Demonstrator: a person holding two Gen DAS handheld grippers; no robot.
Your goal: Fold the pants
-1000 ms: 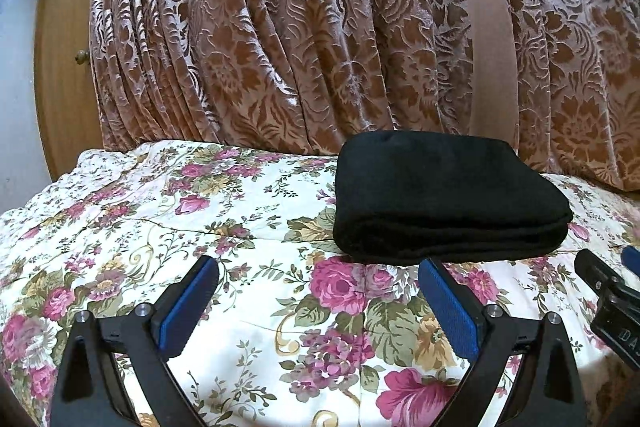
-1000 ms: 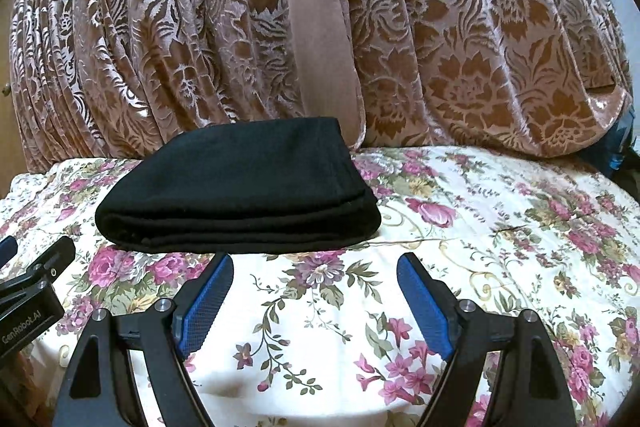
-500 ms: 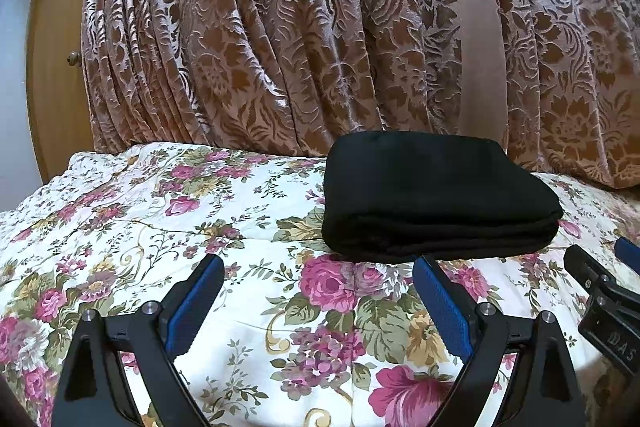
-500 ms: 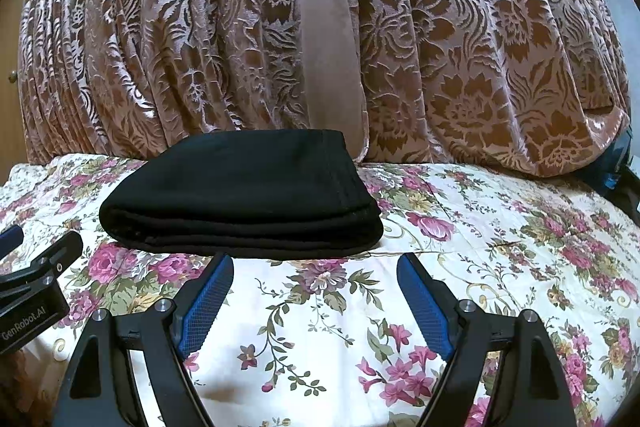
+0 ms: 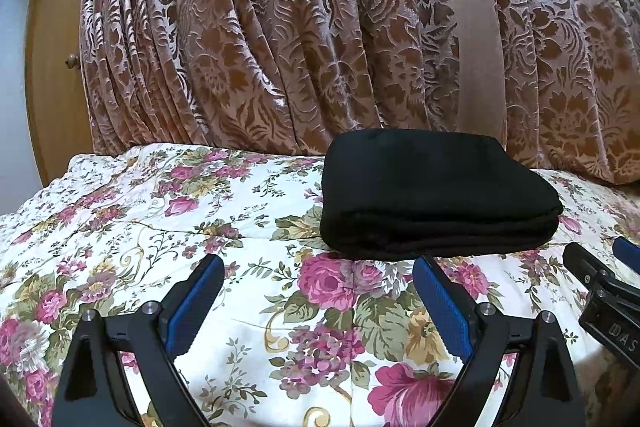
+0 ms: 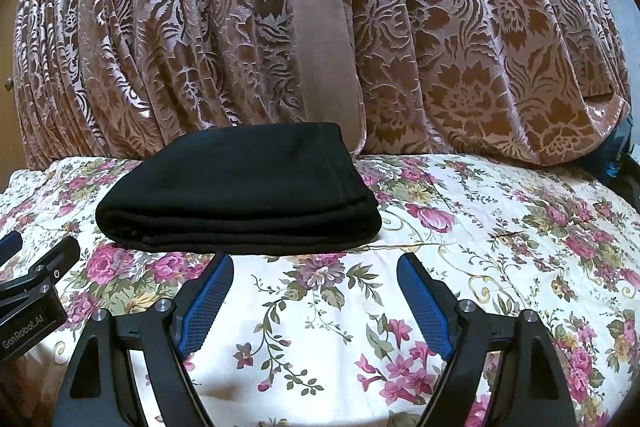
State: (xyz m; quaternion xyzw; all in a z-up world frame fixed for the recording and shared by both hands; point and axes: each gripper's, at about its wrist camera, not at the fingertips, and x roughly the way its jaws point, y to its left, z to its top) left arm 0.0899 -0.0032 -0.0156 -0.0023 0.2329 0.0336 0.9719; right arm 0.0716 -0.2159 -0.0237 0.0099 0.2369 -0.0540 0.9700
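Observation:
The black pants (image 5: 432,191) lie folded into a thick flat rectangle on the floral bedspread (image 5: 160,219), with several layers showing along the near edge. My left gripper (image 5: 316,263) is open just in front of the stack's left part, nothing between its blue pads. In the right wrist view the same black pants (image 6: 240,183) sit left of centre, and my right gripper (image 6: 314,259) is open in front of their right end, touching nothing. Each gripper's tip shows at the edge of the other's view.
A brown and cream patterned curtain (image 5: 280,39) hangs right behind the bed. A wooden door with a knob (image 5: 72,59) is at the far left. A dark blue object (image 6: 618,155) sits at the bed's far right edge.
Both views have shifted only slightly; the folded pants lie in the same place and both grippers stay open.

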